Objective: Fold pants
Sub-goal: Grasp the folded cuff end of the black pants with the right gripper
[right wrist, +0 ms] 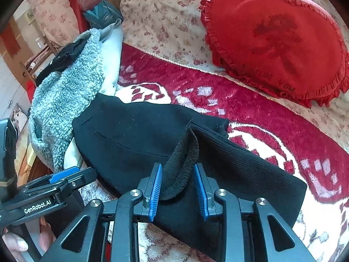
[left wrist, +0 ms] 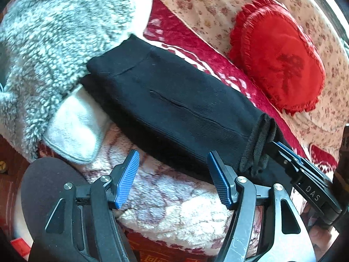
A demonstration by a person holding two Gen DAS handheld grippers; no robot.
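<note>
The black pants (left wrist: 174, 100) lie folded in a long band across the red-and-white plush blanket (left wrist: 174, 214). My left gripper (left wrist: 174, 180) hovers open just in front of the band's near edge, with only blanket between its blue pads. My right gripper (right wrist: 178, 191) is at the pants' right end, where a fuzzy doubled fold (right wrist: 181, 174) stands up between its pads, pinched. In the left wrist view the right gripper (left wrist: 273, 145) reaches in from the right, its tips against that bunched end. In the right wrist view the pants (right wrist: 135, 131) spread away to the left.
A grey fleece garment (left wrist: 54, 43) lies against the pants' left end and overlaps it. A red heart-shaped cushion (right wrist: 279, 41) sits beyond on the floral sheet (right wrist: 165, 21). A dark round object (left wrist: 43, 187) is at the lower left. A person's hand (right wrist: 15, 244) holds the left gripper.
</note>
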